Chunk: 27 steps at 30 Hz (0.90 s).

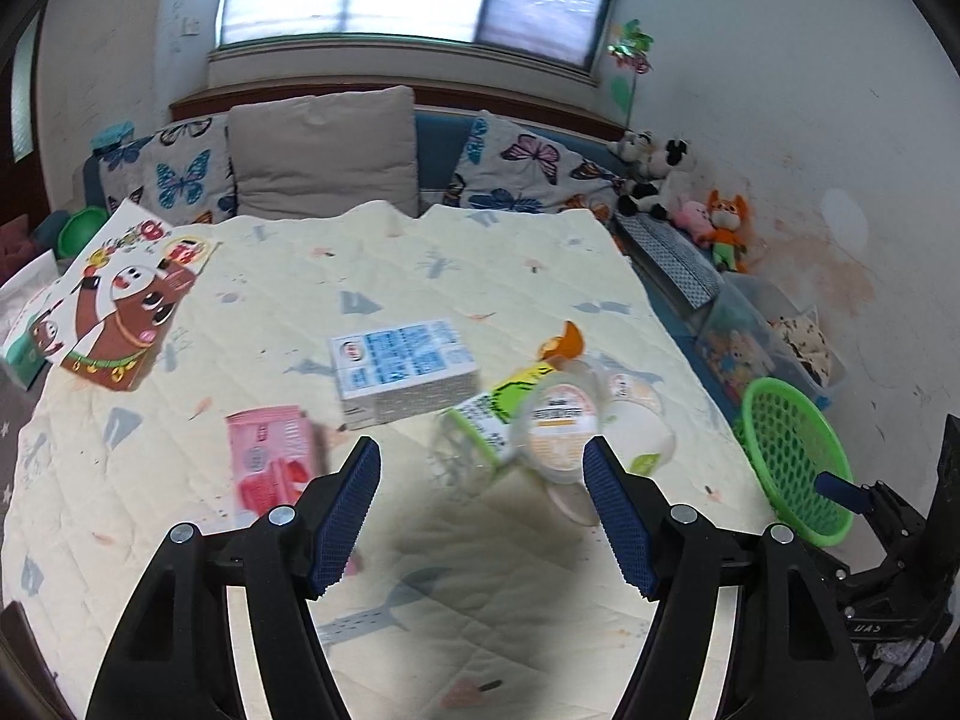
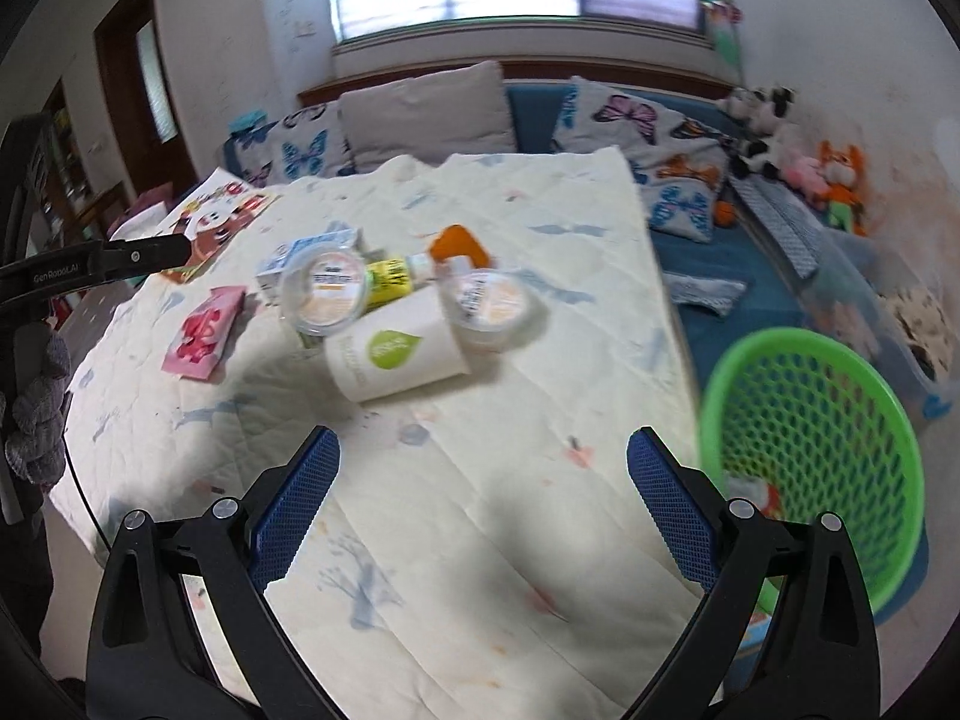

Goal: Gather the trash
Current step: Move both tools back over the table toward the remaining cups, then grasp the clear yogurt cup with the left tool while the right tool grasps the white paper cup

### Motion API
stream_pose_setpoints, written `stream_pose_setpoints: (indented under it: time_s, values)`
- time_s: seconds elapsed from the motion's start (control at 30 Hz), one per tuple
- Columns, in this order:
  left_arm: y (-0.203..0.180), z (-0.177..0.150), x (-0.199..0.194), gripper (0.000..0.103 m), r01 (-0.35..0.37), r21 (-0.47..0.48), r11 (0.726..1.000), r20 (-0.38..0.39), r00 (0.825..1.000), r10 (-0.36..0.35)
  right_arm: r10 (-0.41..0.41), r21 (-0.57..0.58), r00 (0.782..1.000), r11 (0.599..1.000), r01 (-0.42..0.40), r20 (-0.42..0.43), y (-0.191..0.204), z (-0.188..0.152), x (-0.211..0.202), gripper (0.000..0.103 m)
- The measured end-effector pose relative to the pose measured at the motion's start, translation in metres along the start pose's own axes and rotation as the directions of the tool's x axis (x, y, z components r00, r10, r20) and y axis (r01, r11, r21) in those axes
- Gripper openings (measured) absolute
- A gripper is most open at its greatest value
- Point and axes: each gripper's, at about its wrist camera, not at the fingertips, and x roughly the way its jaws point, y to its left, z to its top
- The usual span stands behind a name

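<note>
1. Hovering both tools over the quilted cover (image 2: 480,516) of the bed, I have nothing gripped: the left tool (image 1: 480,510) stands with its jaws apart over bare cover, and the right tool (image 2: 483,510) is spread wide and empty too.
2. The trash lies in a loose heap ahead: a white paper cup (image 2: 396,354) on its side, two lidded round tubs (image 2: 327,294) (image 2: 489,300) touching it, a yellow-labelled bottle (image 2: 390,279) behind them, a blue and white carton (image 1: 405,366) and a pink wrapper (image 1: 273,456) a little apart to the left.
3. The green mesh basket (image 2: 816,450) sits at the right edge of the cover, just beside my right tool (something small already lies in its bottom, though I cannot tell what).
4. Risk, as I judge it: the heap is packed, so closing on one tub could shove the cup, which looks free to roll on its side towards the cover's right edge.
5. The bottle looks clear and slick; a pinch on its round body may squirt it out.
6. The soft cover may bunch under a low finger, dragging the wrapper with it.
7. Both views are blurred, so my aim at the tubs is uncertain.
8. Open room: the near cover between the tools and the heap is bare, giving a clean approach; to the right the cover ends, so carrying towards the basket leaves little margin.
</note>
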Motion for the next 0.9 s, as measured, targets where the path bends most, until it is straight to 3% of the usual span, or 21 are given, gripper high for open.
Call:
stream_pose_setpoints:
  time_s: [0.6, 0.9]
  values:
    - [0.036, 0.009, 0.009, 0.068, -0.013, -0.069, 0.998, 0.000, 1.000, 0.013, 0.069, -0.052, 0.995, 0.996, -0.073, -0.076, 0.039, 0.020, 0.062, 0.096]
    - [0.048, 0.014, 0.020, 0.068, -0.016, -0.090, 0.996, -0.012, 1.000, 0.015, 0.054, -0.079, 0.993, 0.995, -0.063, -0.107, 0.049, 0.023, 0.098, 0.097]
